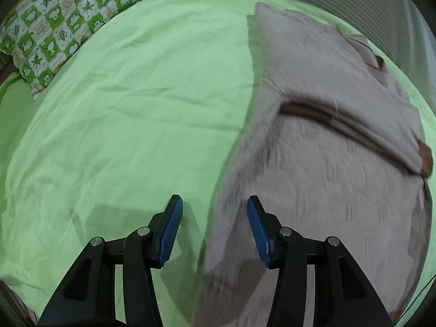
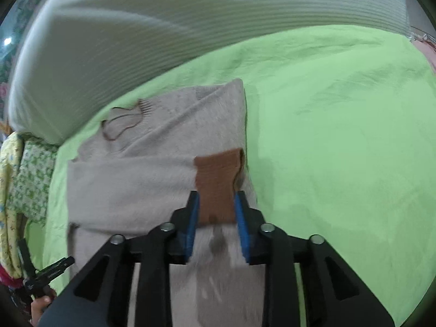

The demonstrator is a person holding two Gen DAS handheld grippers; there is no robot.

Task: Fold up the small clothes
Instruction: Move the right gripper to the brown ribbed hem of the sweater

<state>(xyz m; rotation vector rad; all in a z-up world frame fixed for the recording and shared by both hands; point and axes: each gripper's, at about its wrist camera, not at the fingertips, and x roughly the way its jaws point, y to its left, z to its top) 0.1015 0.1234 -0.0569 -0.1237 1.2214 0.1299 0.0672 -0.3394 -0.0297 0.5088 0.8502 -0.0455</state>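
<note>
Nearest the right wrist camera, the right gripper [image 2: 217, 207] has its blue pads on either side of the brown cuff [image 2: 218, 182] of a beige sweater [image 2: 130, 179]; whether they press the cuff or merely flank it I cannot tell through the blur. Left gripper [image 1: 215, 212] hovers with its jaws well apart and nothing between them, straddling the sweater's left edge where it meets the green bedsheet [image 1: 122, 109]. Beyond, the sweater lies spread flat on the sheet with its neckline [image 2: 122, 122] toward a ribbed white headboard [image 2: 163, 27], and a green patterned pillow [image 1: 60, 24] sits at the far corner.
</note>
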